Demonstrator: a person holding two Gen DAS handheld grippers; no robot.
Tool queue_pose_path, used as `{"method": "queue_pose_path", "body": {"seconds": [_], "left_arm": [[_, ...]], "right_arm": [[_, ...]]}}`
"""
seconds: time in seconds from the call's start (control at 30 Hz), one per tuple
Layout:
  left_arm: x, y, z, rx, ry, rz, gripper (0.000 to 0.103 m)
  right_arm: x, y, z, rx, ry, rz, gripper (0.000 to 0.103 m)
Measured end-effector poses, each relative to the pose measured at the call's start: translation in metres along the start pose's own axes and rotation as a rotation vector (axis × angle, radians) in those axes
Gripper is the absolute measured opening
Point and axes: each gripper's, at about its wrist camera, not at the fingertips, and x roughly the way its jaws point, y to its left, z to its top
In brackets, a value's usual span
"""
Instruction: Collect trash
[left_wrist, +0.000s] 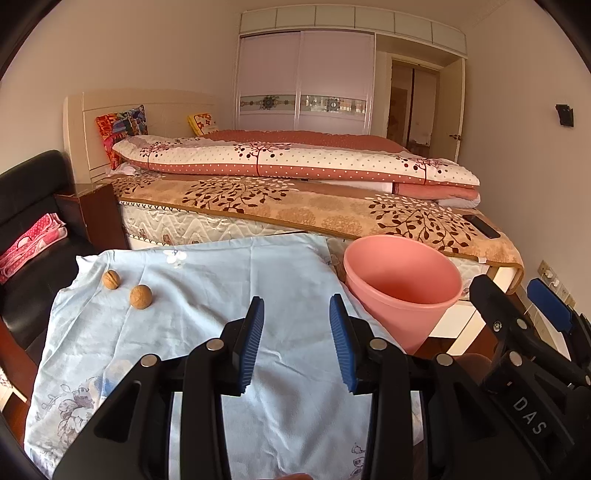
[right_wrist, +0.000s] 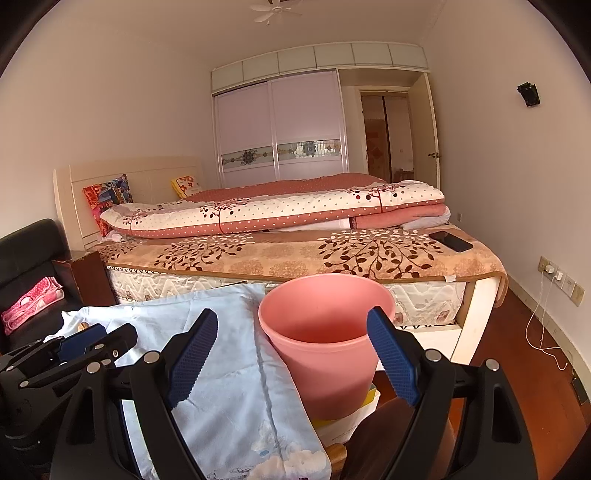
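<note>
Two walnuts lie on a light blue cloth (left_wrist: 207, 295) at its far left: one (left_wrist: 111, 278) further back, one (left_wrist: 140, 296) nearer. A pink bin (left_wrist: 400, 286) stands open and empty just right of the cloth; it also shows in the right wrist view (right_wrist: 325, 332). My left gripper (left_wrist: 297, 317) is open and empty above the cloth's middle, right of the walnuts. My right gripper (right_wrist: 291, 332) is open and empty, just in front of the bin's rim; it shows at the right edge of the left wrist view (left_wrist: 517, 295).
A bed (left_wrist: 295, 199) with a folded quilt runs behind the cloth and bin, a phone (right_wrist: 450, 240) near its corner. A black chair (left_wrist: 33, 206) with a pink towel stands at left. Charger cables (right_wrist: 543, 325) trail on the red floor at right.
</note>
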Motion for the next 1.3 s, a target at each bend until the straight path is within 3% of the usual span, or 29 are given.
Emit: {"method": "queue_pose_path", "body": {"seconds": [0.83,1.3], "left_arm": [[0.034,0.013,-0.001,-0.043,0.059,0.000,0.037],[0.044,0.012,0.002,-0.013,0.054,-0.017,0.037]], "right_arm": [[0.043,-0.002,-0.010,-0.006,0.082,-0.007,0.082],[0.057,0.010,-0.014,-0.043,0.106,0.007,0.082]]}}
